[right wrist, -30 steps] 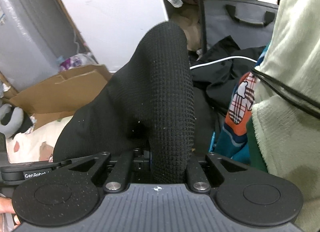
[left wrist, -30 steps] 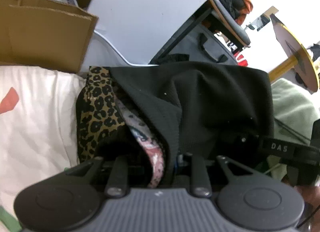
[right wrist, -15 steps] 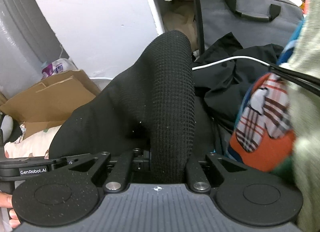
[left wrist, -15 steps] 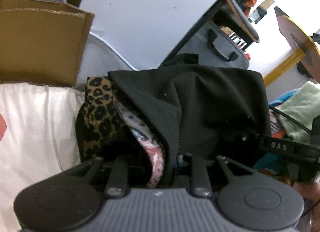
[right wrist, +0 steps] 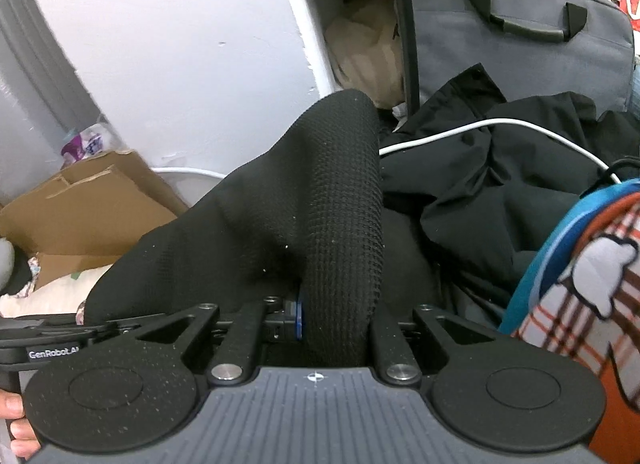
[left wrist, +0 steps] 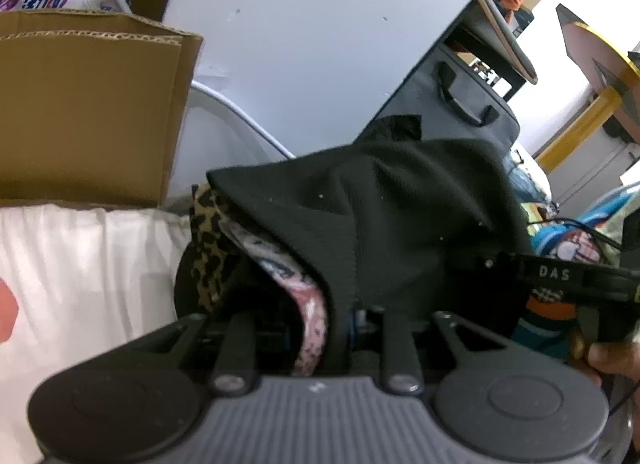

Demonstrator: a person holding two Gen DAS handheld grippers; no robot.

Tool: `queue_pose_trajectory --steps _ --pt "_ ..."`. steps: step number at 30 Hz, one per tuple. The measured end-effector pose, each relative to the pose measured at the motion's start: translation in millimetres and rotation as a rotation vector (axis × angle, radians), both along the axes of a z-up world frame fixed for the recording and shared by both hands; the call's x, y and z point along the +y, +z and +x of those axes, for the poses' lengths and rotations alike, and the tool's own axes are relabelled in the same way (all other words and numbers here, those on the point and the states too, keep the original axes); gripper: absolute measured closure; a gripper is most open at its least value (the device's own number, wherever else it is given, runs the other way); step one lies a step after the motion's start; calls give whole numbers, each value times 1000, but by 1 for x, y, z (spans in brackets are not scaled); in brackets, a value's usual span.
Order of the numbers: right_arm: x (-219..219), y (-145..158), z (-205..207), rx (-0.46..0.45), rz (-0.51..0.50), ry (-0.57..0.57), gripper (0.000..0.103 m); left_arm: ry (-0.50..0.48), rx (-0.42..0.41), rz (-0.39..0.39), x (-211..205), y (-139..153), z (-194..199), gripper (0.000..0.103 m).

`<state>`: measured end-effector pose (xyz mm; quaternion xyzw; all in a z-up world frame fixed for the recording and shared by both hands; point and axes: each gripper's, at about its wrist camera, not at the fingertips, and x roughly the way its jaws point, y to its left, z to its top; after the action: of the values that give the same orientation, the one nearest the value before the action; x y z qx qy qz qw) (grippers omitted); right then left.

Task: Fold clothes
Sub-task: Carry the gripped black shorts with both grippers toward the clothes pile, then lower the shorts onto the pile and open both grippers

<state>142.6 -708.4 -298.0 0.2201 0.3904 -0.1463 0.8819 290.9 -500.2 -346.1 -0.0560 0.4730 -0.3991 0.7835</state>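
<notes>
A black waffle-knit garment (left wrist: 380, 223) hangs stretched between both grippers. My left gripper (left wrist: 320, 328) is shut on a bunched edge of it, together with a leopard-print layer (left wrist: 206, 232) and a pink patterned strip (left wrist: 308, 304). The fabric hides its fingertips. In the right wrist view the same black garment (right wrist: 320, 203) rises as a thick rolled fold out of my right gripper (right wrist: 332, 328), which is shut on it. The right gripper's body (left wrist: 560, 276) shows at the right of the left wrist view. A hand holds the left gripper's body (right wrist: 52, 348) at the left of the right wrist view.
A cardboard box (left wrist: 88, 103) stands on the left against a white wall, above white bedding (left wrist: 80, 264). Behind it is a grey bag with handles (right wrist: 520, 35). A black jacket crossed by a white cable (right wrist: 500, 183) and a plaid orange-and-blue garment (right wrist: 580, 284) lie to the right.
Both grippers have sunk and shifted with the black garment still in them. The pale green fleece has left the right wrist view, and the box looms larger in the left wrist view.
</notes>
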Motion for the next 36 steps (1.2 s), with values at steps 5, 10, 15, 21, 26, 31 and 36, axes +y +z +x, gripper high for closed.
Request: queue_pose_trajectory --steps 5,10,15,21,26,31,36 --pt "-15 -15 14 20 -13 -19 82 21 25 19 -4 -18 12 78" --pt "-26 -32 25 73 -60 -61 82 21 41 26 -6 -28 20 76" --pt "-28 -34 33 102 -64 -45 82 42 96 -2 0 -27 28 69" --pt "-43 -31 48 107 -23 -70 78 52 136 -29 0 -28 39 68" --pt "-64 -42 61 105 60 -142 77 100 191 -61 3 -32 47 68" --pt "-64 -44 66 61 27 -108 93 82 117 -73 7 -24 36 77" --pt "-53 -37 59 -29 -50 -90 93 106 93 -81 12 -26 37 75"
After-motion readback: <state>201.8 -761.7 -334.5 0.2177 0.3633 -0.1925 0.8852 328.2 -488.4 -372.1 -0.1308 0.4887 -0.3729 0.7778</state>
